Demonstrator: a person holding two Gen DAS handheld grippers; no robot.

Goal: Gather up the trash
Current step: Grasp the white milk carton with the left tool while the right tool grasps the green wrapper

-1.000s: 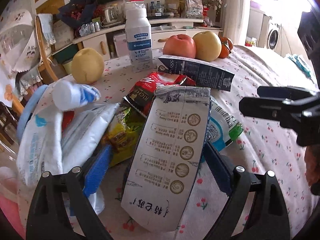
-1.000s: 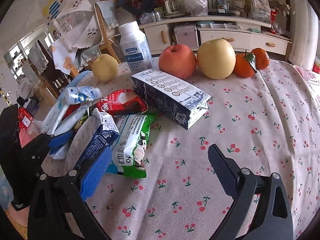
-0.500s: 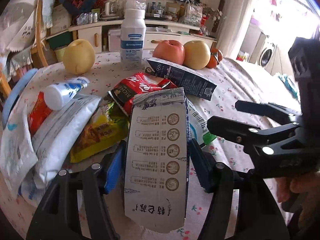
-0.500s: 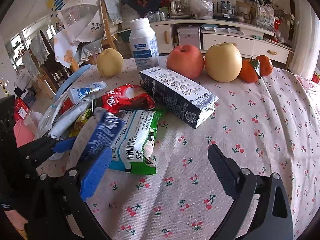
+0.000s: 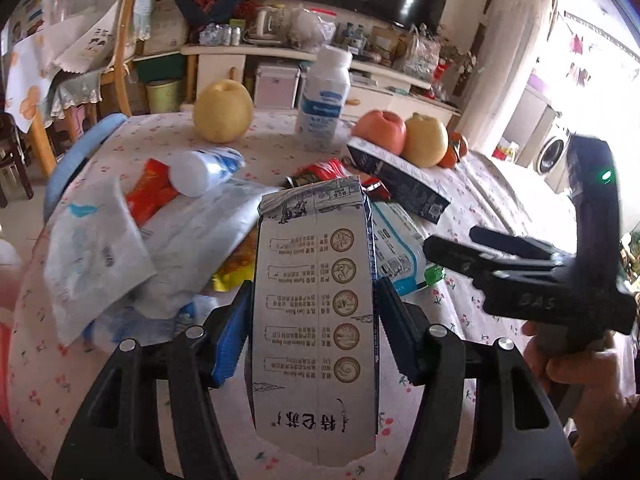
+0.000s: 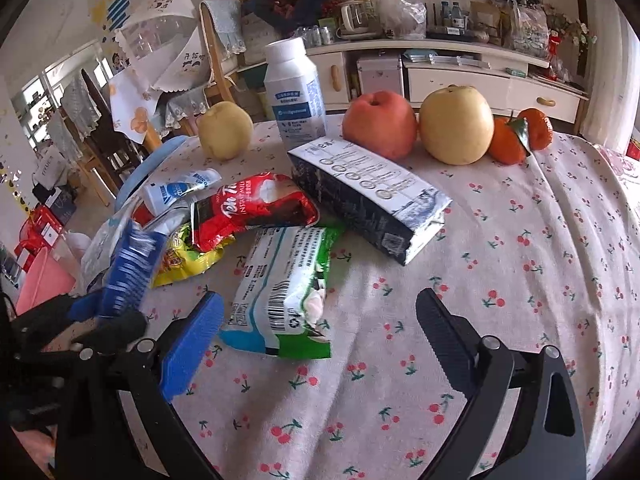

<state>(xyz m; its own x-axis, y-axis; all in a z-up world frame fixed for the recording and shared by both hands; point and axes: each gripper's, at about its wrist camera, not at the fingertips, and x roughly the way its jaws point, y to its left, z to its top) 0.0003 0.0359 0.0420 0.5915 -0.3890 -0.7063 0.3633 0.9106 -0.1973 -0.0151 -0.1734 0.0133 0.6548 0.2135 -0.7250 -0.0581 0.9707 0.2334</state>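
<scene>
My left gripper (image 5: 312, 292) is shut on a grey-and-white milk carton (image 5: 316, 320), its blue pads pressing both long sides, and holds it lifted above the trash pile. In the right wrist view that carton (image 6: 128, 268) is a blur at the left. My right gripper (image 6: 318, 300) stands open over the cherry-print tablecloth (image 6: 500, 280), just before a green-and-white packet (image 6: 284, 292). On the cloth lie a second carton (image 6: 368, 196), a red packet (image 6: 248, 208), a yellow packet (image 6: 184, 260), a white-and-blue tube (image 6: 176, 190) and white plastic bags (image 5: 96, 248).
At the back of the table stand a white bottle (image 6: 294, 96), a pear (image 6: 226, 130), an apple (image 6: 378, 124), a second pear (image 6: 456, 124) and tangerines (image 6: 520, 140). A pink bin (image 6: 40, 284) sits beyond the left table edge. A hand (image 5: 580, 364) holds the right gripper.
The left jaws closed onto the milk carton, then lifted it off the cloth and rolled slightly. The right gripper stayed where it was, open.
</scene>
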